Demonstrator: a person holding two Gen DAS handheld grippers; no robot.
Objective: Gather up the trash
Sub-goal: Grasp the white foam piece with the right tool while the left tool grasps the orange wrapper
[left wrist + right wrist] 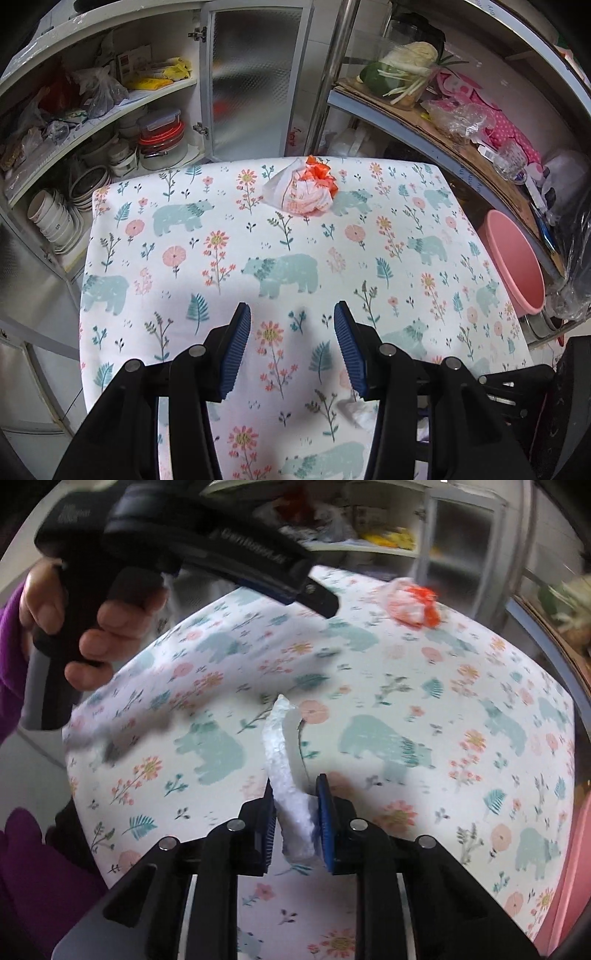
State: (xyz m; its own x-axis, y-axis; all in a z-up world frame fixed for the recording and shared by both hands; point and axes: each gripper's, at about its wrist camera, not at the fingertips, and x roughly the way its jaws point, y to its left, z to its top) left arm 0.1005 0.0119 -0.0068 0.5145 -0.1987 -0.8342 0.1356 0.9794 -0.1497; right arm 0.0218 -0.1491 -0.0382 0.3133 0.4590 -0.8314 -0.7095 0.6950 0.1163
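My right gripper (295, 808) clenched the white tissue (284, 760); my left gripper (292, 325) was released — the crumpled bag (301, 192) lay near the table's (406, 206) far edge, bare cloth between.

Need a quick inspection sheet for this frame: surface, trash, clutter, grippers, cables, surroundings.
Surface: tablecloth with bear and flower print covers the table.
Job's things: crumpled bag, white and orange, near the far edge; white tissue held above the cloth.
Clutter: nothing seen on the cloth besides the trash.
Grippers: left gripper jaws open, empty; right gripper jaws shut on the tissue.
Cables: nothing seen.
Surroundings: open cupboard with bowls and containers at left; pink bucket at right, under a cluttered shelf.
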